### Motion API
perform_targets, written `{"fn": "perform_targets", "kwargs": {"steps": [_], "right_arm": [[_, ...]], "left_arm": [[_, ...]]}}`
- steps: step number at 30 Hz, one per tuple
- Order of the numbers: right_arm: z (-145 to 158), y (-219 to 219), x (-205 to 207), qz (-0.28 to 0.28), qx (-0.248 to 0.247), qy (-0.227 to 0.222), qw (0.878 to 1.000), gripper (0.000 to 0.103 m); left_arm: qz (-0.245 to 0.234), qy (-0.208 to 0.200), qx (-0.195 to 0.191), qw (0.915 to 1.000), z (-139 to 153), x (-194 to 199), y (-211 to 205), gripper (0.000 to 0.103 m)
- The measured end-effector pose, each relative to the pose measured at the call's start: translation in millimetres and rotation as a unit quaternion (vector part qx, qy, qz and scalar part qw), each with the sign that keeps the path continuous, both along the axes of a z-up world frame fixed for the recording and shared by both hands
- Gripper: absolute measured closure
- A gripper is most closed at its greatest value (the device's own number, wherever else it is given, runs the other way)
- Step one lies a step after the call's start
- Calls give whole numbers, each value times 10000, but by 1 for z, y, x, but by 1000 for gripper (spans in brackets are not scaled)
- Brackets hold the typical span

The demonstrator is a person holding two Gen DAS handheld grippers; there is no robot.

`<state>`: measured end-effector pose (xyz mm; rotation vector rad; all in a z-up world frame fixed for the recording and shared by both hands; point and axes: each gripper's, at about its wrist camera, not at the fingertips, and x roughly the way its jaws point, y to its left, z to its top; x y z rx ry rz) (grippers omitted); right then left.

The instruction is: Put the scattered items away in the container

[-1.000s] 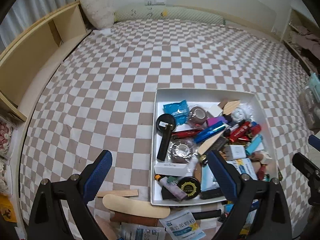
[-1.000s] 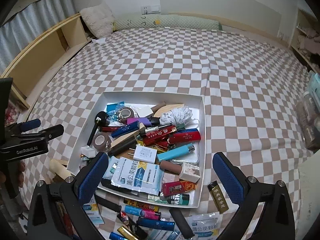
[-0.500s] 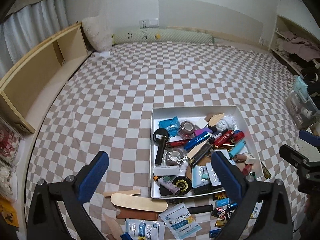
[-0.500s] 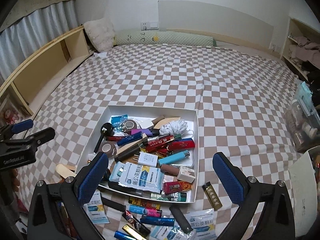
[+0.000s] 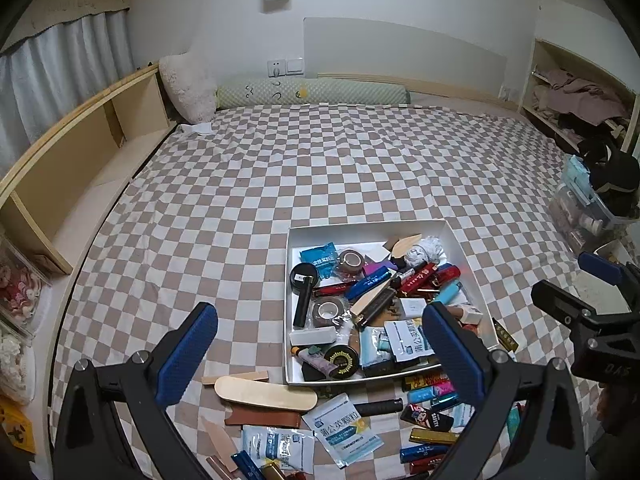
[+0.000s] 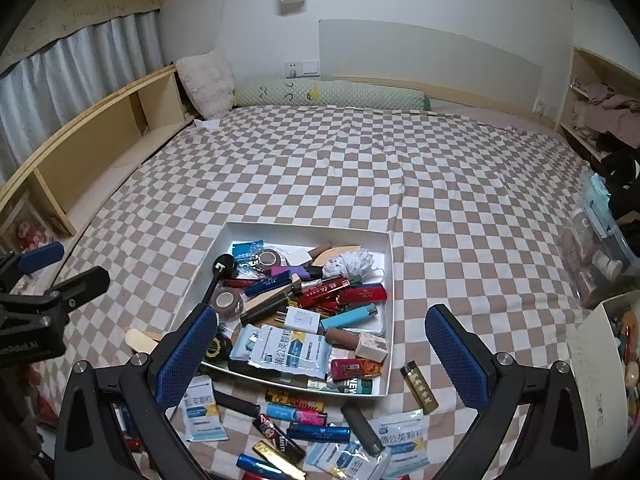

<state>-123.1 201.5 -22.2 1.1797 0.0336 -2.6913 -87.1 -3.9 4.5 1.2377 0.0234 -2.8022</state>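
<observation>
Currently both tongs, left tongs [image 5: 320, 344] and right tongs [image 6: 322, 340], spread wide, empty, above the white box [image 5: 289, 308] on bed; loose lighters [image 6: 316, 432] nearest, likely next.

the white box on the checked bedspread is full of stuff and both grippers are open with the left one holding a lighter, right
Not quite. The left gripper holds nothing: the left wrist view shows its blue fingers spread wide with only the bedspread and clutter behind them. The rest stands: the white box is packed with things, and the right gripper is open too.
</observation>
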Motion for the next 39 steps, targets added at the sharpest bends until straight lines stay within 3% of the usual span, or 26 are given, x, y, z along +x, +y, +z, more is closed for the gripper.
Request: {"fn": "perform_targets", "kwargs": {"steps": [25,39], "right_arm": [[19,7,36,5,76,190,9998,0],[37,10,76,143,25,537,9984,0]], "left_arm": [[-66,105,76,9999,13,33,8,0],[-179,360,151,9991,27,76,8,0]]}}
